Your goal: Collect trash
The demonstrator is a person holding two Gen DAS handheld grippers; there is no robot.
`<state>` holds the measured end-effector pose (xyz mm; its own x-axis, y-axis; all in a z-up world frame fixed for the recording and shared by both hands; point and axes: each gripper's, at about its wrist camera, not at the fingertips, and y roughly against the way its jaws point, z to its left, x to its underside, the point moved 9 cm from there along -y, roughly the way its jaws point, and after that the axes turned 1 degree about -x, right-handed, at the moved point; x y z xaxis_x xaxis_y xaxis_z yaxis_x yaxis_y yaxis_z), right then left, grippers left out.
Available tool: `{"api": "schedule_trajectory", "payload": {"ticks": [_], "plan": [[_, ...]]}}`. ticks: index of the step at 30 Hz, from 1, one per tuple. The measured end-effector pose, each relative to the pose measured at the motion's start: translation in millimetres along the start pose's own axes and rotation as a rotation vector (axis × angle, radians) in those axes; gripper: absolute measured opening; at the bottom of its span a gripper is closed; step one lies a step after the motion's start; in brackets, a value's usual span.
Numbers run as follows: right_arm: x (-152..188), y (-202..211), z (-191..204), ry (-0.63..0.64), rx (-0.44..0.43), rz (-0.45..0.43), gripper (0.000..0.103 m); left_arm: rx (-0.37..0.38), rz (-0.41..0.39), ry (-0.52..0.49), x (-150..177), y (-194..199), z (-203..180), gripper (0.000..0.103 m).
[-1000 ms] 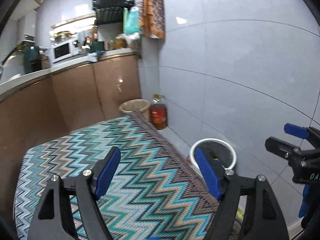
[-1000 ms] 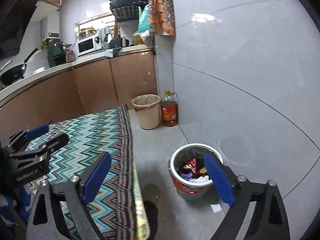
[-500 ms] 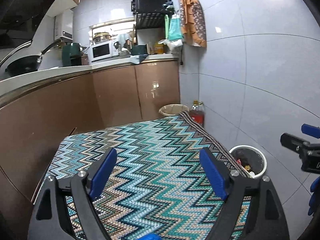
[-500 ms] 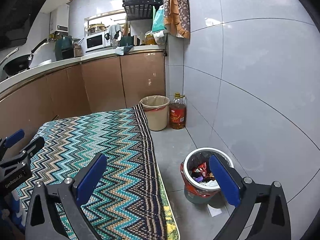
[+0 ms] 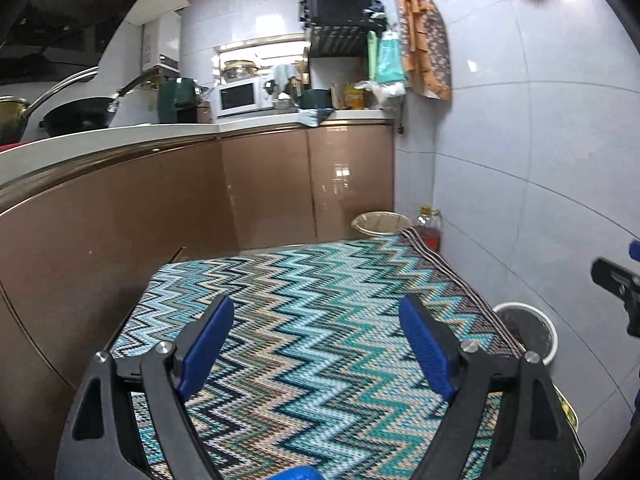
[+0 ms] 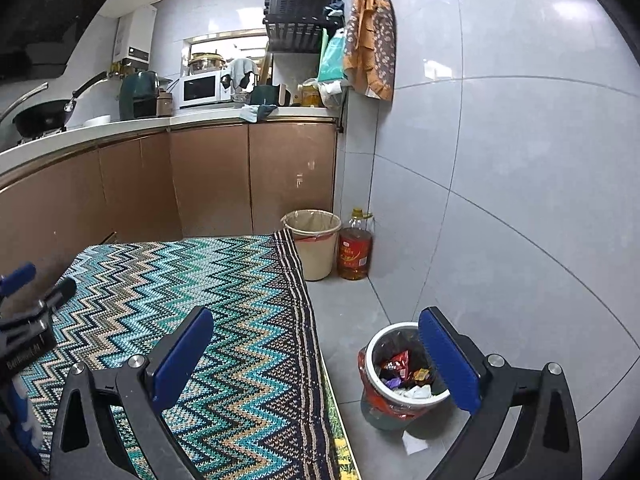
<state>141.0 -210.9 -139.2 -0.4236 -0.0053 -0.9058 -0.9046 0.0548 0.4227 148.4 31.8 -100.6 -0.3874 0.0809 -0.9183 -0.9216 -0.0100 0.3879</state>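
Both the left gripper (image 5: pixel 316 344) and right gripper (image 6: pixel 316 356) stand wide apart and hold nothing. The bin (image 6: pixel 404 376), on the floor under the right one's right finger, already holds wrappers, so collecting looks nearly done (the cloth (image 6: pixel 200 320) below shows no litter). The cloth's edge lies between the right fingers; bare floor beyond leaves room.

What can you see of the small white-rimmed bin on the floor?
The bin is a small round pail with a white rim, lined with a dark bag; a red plastic bag wraps its outside. It stands upright on the grey floor tiles, beside the zigzag-cloth table and near the tiled wall. Inside lie coloured wrappers and crumpled white paper, well below the rim. A white scrap lies on the floor by its base. Neither gripper touches it.
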Motion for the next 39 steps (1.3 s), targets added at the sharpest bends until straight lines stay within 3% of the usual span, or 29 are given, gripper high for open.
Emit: {"api": "schedule_trajectory", "payload": {"ticks": [13, 39], "plan": [[-8.4, -3.7, -3.8, 0.006, -0.006, -0.036, 0.103, -0.097, 0.031, 0.036, -1.3, -10.5, 33.1, 0.084], [-25.9, -4.2, -23.1, -0.008, 0.002, -0.061, 0.103, -0.024, 0.002, -0.006, -14.5, -1.9, 11.3, 0.084]]}}
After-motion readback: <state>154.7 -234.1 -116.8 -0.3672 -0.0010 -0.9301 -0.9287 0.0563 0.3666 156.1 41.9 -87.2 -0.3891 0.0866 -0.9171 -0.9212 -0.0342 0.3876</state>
